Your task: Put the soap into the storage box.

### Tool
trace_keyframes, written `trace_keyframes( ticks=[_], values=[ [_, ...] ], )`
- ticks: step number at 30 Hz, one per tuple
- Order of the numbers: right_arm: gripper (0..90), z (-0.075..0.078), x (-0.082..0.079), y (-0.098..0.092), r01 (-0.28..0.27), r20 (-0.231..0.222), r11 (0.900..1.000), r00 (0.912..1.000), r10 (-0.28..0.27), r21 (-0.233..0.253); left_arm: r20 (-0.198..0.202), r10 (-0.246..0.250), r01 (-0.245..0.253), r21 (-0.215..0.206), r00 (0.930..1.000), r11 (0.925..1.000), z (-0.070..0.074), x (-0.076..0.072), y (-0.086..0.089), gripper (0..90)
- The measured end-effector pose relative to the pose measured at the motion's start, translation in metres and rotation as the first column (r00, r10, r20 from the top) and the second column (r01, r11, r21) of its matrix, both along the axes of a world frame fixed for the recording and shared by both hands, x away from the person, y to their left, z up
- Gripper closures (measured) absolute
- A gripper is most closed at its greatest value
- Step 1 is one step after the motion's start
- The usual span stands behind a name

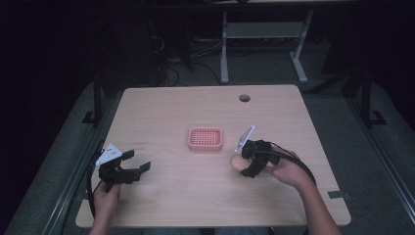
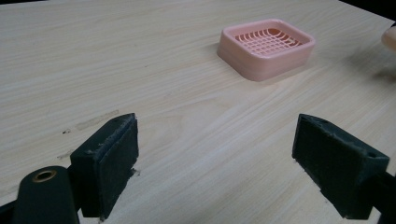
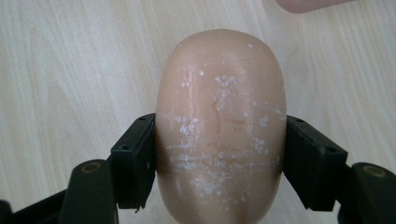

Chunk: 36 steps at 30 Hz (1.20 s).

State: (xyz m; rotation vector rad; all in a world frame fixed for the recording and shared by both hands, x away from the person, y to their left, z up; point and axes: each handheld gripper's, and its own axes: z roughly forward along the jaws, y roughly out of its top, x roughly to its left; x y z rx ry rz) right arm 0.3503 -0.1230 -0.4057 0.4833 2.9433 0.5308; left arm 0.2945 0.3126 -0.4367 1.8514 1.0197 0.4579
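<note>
A tan oval bar of soap (image 3: pixel 220 126), flecked with white, sits between both pads of my right gripper (image 3: pixel 219 161), which is shut on it just above the wood. From above, the soap (image 1: pixel 237 162) pokes out of the right gripper (image 1: pixel 246 164) to the right of a pink slatted soap dish (image 1: pixel 205 139) at the table's middle. My left gripper (image 1: pixel 137 161) stands open near the front left with nothing between its jaws. Past its open jaws lies the pink dish (image 2: pixel 266 46), a hand's length ahead, and the soap's edge (image 2: pixel 390 37).
The wooden table (image 1: pixel 171 107) has a round cable hole (image 1: pixel 244 98) at the back right. Beyond it stand the white legs of another desk (image 1: pixel 224 49) and cables on a dark floor. A pink dish corner (image 3: pixel 303 4) peeks in at the top.
</note>
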Motion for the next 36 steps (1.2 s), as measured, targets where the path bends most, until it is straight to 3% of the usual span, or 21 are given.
trace_keyframes(
  ticks=[36],
  values=[
    [32.0, 0.021, 0.029, 0.021, -0.03, 0.004, 0.999, 0.9996, 0.029, 0.033, 0.007, 0.001, -0.001, -0.011, 1.0, 0.9999, 0.0, 0.0, 0.0, 14.2]
  ],
)
